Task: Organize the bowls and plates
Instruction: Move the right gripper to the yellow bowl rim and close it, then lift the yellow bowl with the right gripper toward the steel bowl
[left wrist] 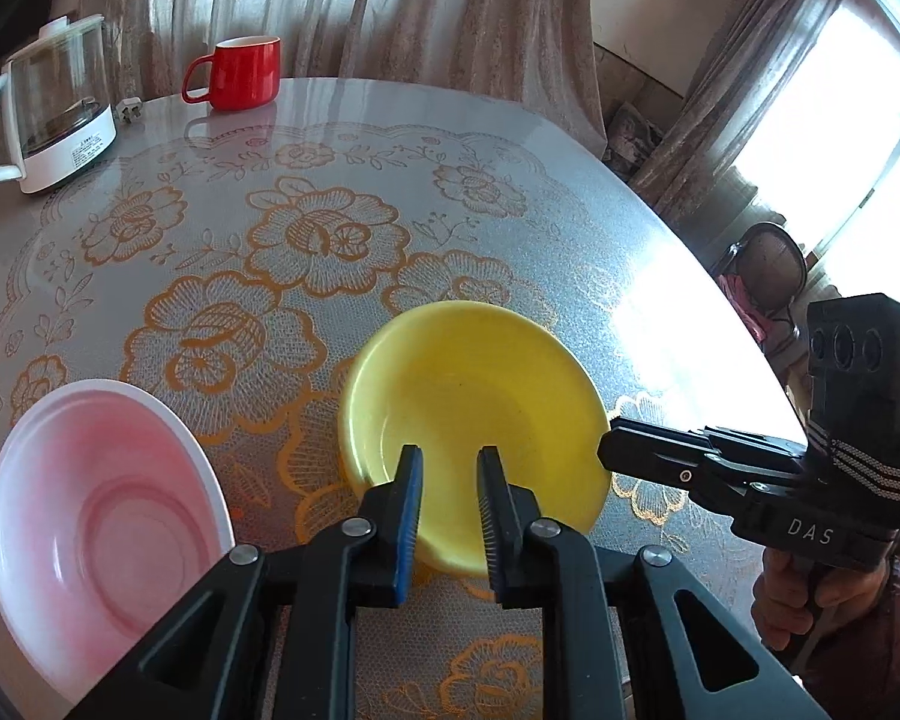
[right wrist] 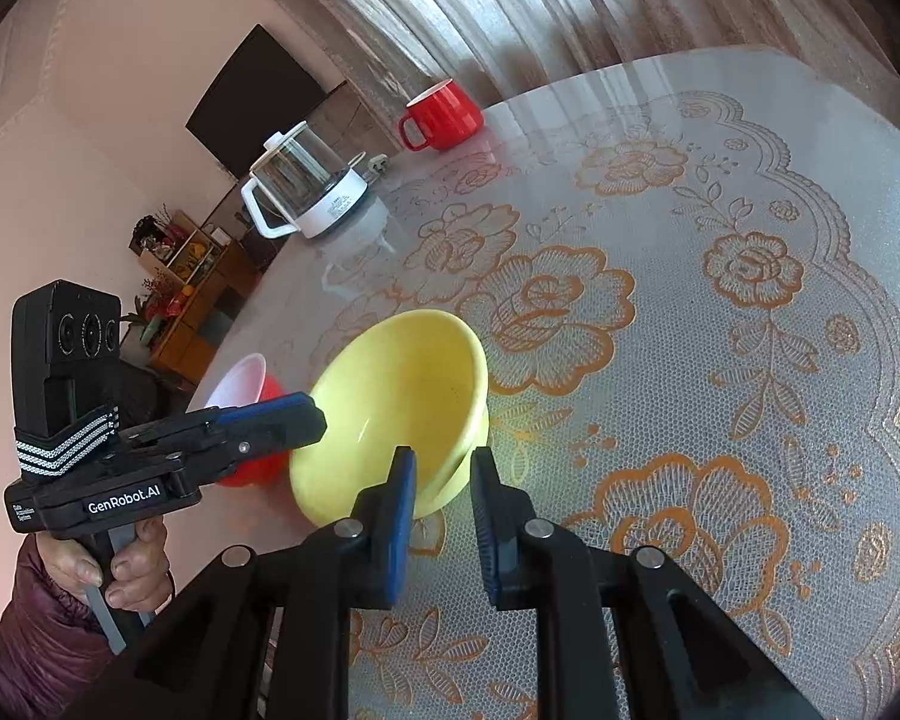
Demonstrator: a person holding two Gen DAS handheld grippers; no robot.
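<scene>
A yellow bowl (left wrist: 474, 420) sits on the table in front of both grippers; it also shows in the right wrist view (right wrist: 402, 396). My left gripper (left wrist: 450, 459) is open, its two fingertips over the bowl's near rim with nothing between them. My right gripper (right wrist: 441, 459) is open at the bowl's right rim, holding nothing; it shows in the left wrist view (left wrist: 615, 450) touching or nearly touching that rim. A pink and white bowl (left wrist: 102, 528) stands at the left, with a red outside in the right wrist view (right wrist: 249, 414).
A red mug (left wrist: 240, 72) and a glass kettle with a white base (left wrist: 48, 114) stand at the table's far side. The round table (left wrist: 510, 210) has a floral lace cover under a glossy sheet. Curtains hang behind it. The table edge curves down the right.
</scene>
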